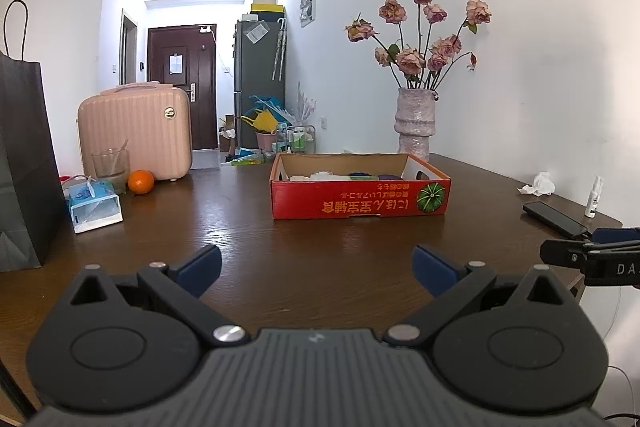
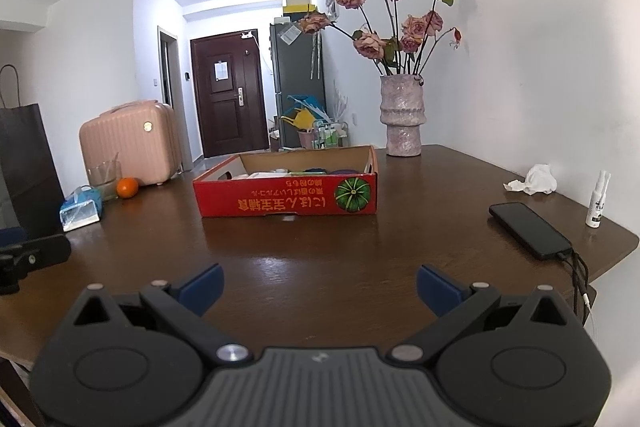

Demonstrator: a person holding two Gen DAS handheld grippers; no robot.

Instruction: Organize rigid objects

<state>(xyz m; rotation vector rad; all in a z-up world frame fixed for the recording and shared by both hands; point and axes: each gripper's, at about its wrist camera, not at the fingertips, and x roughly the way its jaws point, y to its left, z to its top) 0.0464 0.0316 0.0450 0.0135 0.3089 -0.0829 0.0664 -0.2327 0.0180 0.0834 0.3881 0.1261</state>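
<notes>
A red cardboard box (image 1: 360, 201) with a pumpkin picture stands on the dark wooden table (image 1: 240, 247), holding several items that are mostly hidden behind its wall. It also shows in the right wrist view (image 2: 286, 201). My left gripper (image 1: 317, 269) is open and empty, low over the table's near side, well short of the box. My right gripper (image 2: 319, 287) is open and empty, also near the front edge. An orange (image 1: 141, 181) sits at the left by a glass (image 1: 111, 167). A black phone (image 2: 528, 229) and a small white spray bottle (image 2: 598, 199) lie at the right.
A pink suitcase (image 1: 134, 131), a black paper bag (image 1: 22, 163) and a blue tissue pack (image 1: 94, 205) stand at the left. A vase of dried roses (image 1: 414, 123) stands behind the box. A crumpled tissue (image 2: 536, 179) lies by the wall. The table edge runs at the right.
</notes>
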